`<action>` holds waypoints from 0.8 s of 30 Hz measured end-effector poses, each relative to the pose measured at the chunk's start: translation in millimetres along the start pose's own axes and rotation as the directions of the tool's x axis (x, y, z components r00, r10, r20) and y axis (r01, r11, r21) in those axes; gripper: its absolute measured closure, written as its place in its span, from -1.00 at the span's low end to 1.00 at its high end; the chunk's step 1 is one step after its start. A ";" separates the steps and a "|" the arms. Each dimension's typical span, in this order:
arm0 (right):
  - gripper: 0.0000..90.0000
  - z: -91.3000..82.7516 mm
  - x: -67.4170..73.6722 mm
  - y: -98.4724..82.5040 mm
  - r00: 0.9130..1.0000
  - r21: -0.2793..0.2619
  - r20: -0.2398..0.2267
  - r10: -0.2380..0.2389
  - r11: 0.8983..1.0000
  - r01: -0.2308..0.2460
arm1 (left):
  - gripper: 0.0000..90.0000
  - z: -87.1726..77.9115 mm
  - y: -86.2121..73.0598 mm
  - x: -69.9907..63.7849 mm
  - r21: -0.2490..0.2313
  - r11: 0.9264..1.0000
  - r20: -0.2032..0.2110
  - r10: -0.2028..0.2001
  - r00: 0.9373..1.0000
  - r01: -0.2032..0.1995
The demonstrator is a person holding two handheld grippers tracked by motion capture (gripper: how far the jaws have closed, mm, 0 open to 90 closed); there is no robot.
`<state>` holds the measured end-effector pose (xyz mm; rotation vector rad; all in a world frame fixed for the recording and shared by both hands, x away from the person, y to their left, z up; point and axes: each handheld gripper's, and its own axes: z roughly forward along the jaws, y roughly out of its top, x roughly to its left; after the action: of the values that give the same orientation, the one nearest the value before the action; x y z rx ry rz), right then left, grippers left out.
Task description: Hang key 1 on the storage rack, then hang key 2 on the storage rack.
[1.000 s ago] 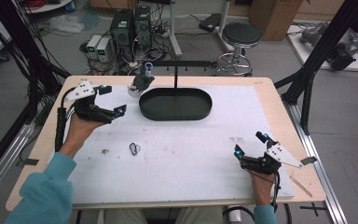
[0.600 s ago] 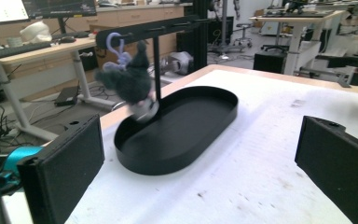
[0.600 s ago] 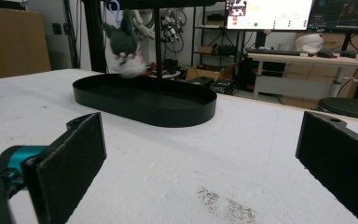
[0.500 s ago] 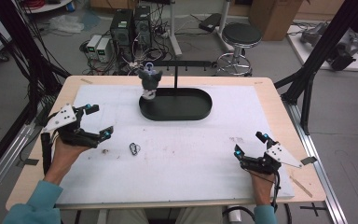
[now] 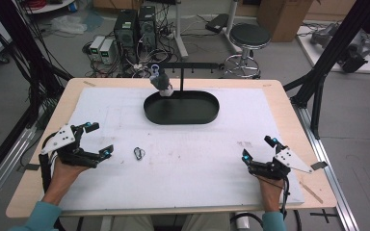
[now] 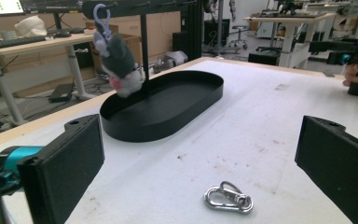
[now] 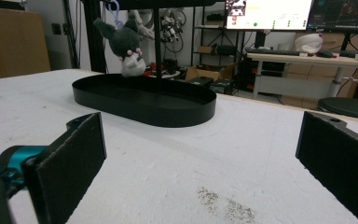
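A small silver metal carabiner clip [image 5: 138,153] lies on the white table cover [image 5: 197,159], toward the table's left edge with bare surface all round it. The left gripper [image 5: 99,140] rests just beside it, jaws wide apart, empty. The right gripper [image 5: 256,148] sits near the right front corner, jaws likewise spread. A grey plush keychain toy [image 5: 162,83] hangs over the black oval tray [image 5: 207,115] by the far edge.
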<state>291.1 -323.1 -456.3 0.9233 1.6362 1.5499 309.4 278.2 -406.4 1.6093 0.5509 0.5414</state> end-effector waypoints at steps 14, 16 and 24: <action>-0.98 0.1 0.5 0.0 1.000 0.004 0.000 -0.005 1.000 0.005 | -0.96 -2.4 -0.3 1.7 0.000 1.000 -0.004 -0.011 1.000 0.011; -0.98 -0.1 0.7 0.0 1.000 0.006 -0.001 -0.005 1.000 0.005 | -0.96 -2.7 -0.1 2.0 -0.002 1.000 -0.002 -0.009 1.000 0.009; -0.98 0.1 0.3 0.1 1.000 0.003 -0.001 -0.007 1.000 0.007 | -0.96 -2.1 0.8 3.0 0.016 1.000 0.014 0.003 1.000 -0.003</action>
<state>291.0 -322.9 -456.3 0.9175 1.6411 1.5445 310.5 281.6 -405.4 1.6277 0.5438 0.5285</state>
